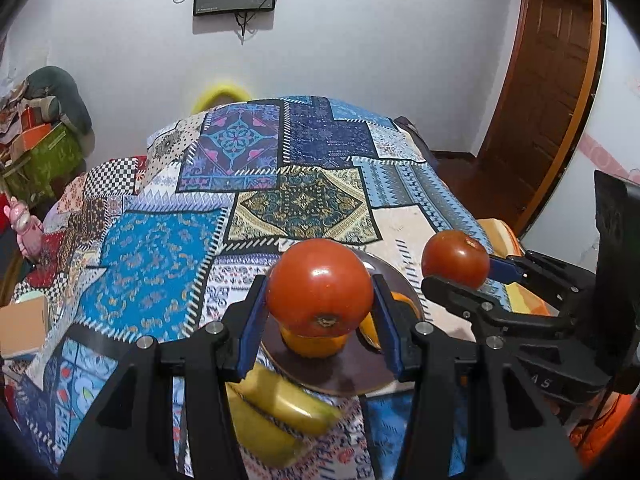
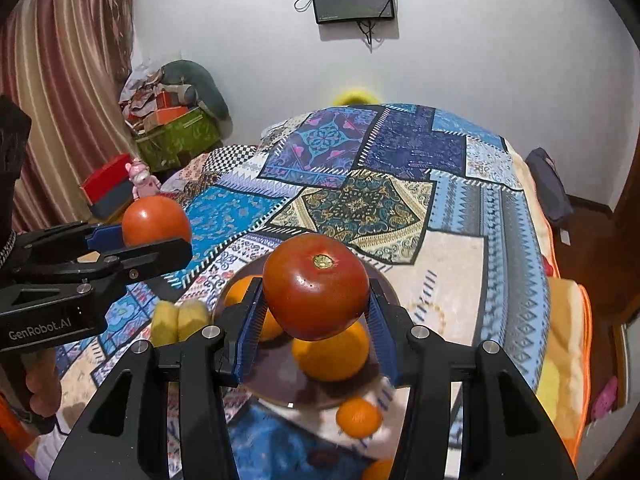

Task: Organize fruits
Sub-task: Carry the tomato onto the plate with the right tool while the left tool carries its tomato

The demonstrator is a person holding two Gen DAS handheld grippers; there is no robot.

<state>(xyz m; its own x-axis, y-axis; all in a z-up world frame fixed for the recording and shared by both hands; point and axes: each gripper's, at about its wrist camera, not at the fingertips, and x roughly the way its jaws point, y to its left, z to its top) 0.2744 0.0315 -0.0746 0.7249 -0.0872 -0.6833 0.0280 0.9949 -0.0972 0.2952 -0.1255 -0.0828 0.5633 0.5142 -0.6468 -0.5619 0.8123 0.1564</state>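
My left gripper (image 1: 319, 304) is shut on a red tomato (image 1: 319, 290) and holds it above a dark round plate (image 1: 320, 376). My right gripper (image 2: 316, 304) is shut on a second red tomato (image 2: 316, 286) above the same plate (image 2: 276, 384). Each gripper shows in the other's view with its tomato, the right one in the left wrist view (image 1: 456, 258) and the left one in the right wrist view (image 2: 156, 220). Oranges (image 2: 332, 354) lie on the plate. Bananas (image 1: 276, 412) lie on the cloth left of the plate. A small orange (image 2: 359, 418) lies off the plate's near edge.
A patchwork cloth (image 2: 360, 200) covers the bed-like surface. A wooden door (image 1: 548, 80) stands at the right. Boxes and clutter (image 2: 172, 128) are piled at the far left by a curtain. A small cardboard box (image 1: 24, 326) sits at the left edge.
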